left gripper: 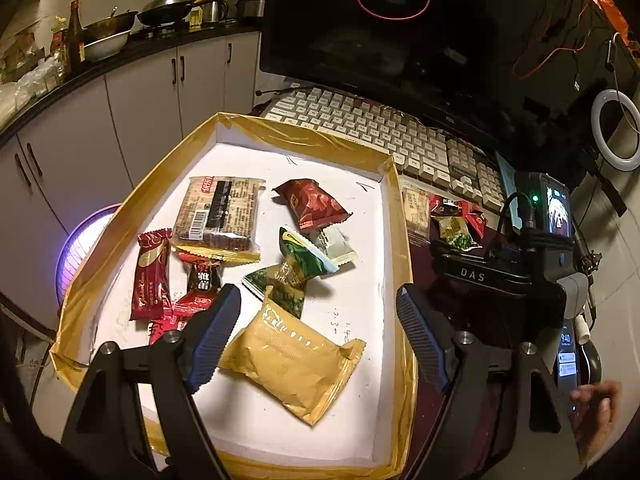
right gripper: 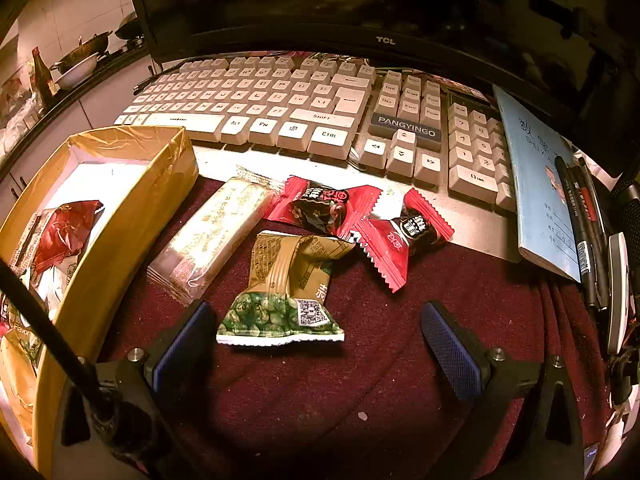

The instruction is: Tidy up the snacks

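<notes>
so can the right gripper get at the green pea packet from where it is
Probably yes. The right gripper is open, and the pea packet lies on the red cloth just ahead of its fingers, with nothing on top of it.

Glossy wrappers, taped tray, matt cloth
Snack packets (right gripper: 280, 288) are shiny crinkled plastic film; the tray (left gripper: 280, 132) has glossy tape over white board; the maroon cloth (right gripper: 380, 360) looks matt and fuzzy; the fingers (right gripper: 452, 348) carry ribbed blue pads
</notes>
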